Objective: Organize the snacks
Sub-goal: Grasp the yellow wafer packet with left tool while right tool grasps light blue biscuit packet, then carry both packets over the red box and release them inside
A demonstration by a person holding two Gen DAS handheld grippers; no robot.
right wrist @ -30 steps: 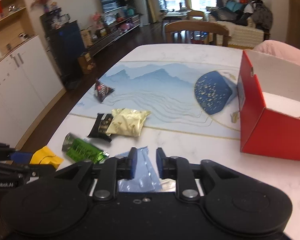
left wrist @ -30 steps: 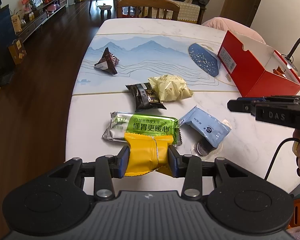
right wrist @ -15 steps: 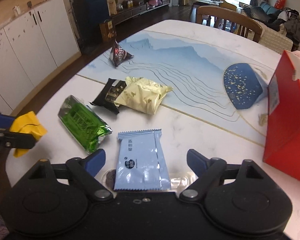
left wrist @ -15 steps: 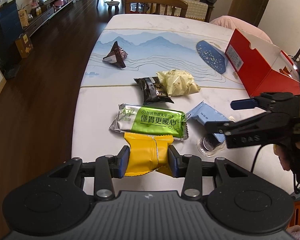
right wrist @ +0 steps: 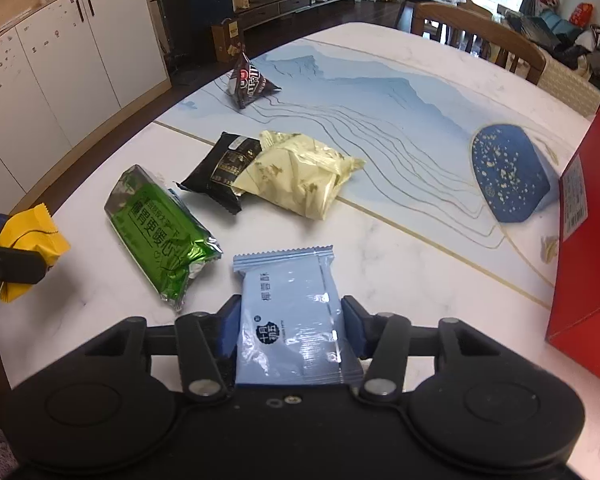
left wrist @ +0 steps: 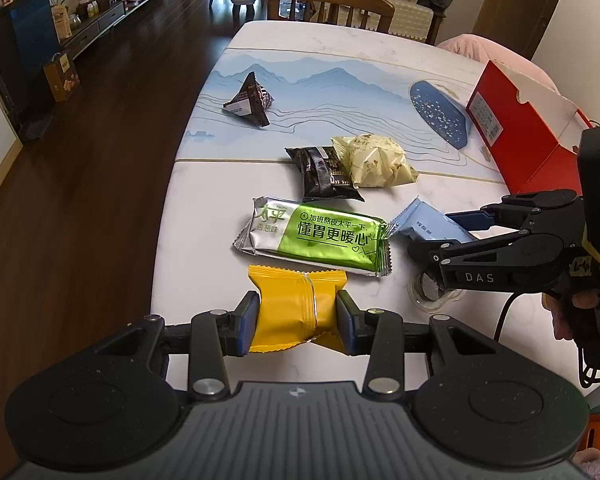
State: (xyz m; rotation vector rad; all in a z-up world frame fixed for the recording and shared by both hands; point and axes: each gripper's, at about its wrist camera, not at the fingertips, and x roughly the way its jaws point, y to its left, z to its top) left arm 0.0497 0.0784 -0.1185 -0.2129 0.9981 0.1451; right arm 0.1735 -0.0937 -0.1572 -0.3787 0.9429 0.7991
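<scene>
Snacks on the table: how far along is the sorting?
Done: something already lies in the red box. In hand: left claw grips the yellow packet; right claw, just closing, flanks the blue packet. Left: green, black, cream, triangular packets.

Right gripper [right wrist: 291,330], jaws just closed in on a pale blue packet [right wrist: 290,312], pads against both its sides. To the left lie a green packet [right wrist: 160,228], then farther a black packet [right wrist: 224,170] touching a cream packet [right wrist: 300,174]; a pyramid pouch [right wrist: 250,82] sits far. Red box [right wrist: 588,264] at right; yellow packet [right wrist: 30,240] at left edge on the table [right wrist: 400,248].
</scene>
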